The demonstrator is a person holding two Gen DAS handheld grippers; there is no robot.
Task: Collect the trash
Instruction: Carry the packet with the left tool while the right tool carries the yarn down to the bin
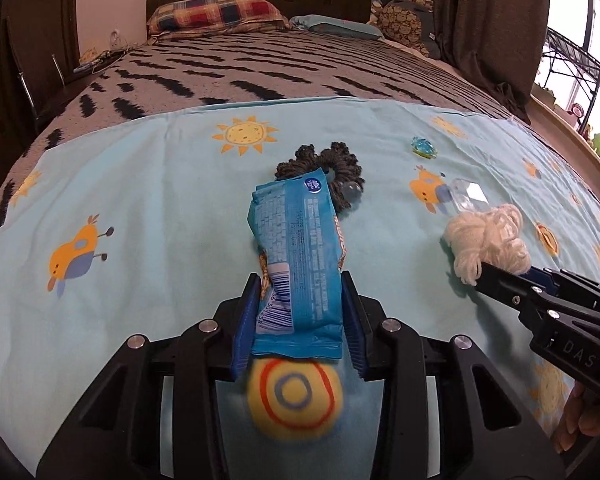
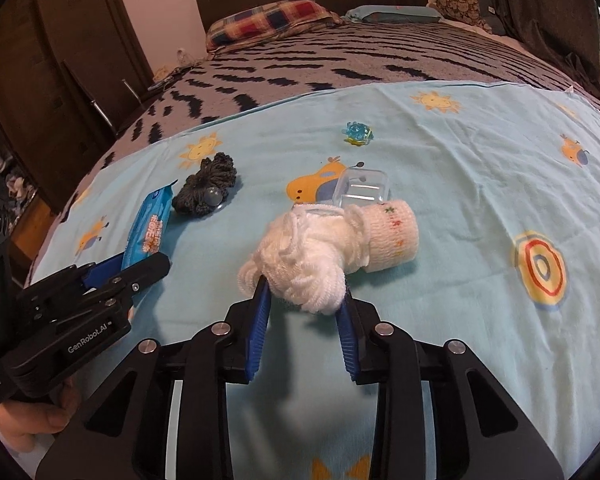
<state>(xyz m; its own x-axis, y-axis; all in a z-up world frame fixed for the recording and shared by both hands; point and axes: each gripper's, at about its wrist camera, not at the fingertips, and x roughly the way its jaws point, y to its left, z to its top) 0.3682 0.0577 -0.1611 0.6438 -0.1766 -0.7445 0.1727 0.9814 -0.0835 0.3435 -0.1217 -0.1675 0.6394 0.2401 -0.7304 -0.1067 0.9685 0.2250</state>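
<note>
Our left gripper [image 1: 300,304] has its jaws clamped on the blue wrapper [image 1: 296,256], our right gripper [image 2: 304,304] has its jaws pinching the white yarn bundle [image 2: 300,264], both low over the bed's sheet [image 2: 460,220].

wrappers: 1 [image 1: 296,256] | yarn bundles: 1 [image 2: 304,260] | bandage rolls: 1 [image 2: 392,236] | clear boxes: 1 [image 2: 362,188] | scrunchies: 1 [image 2: 208,188] | blue trinkets: 1 [image 2: 358,133] | pillows: 2 [image 1: 216,14] [image 1: 340,26]
</note>
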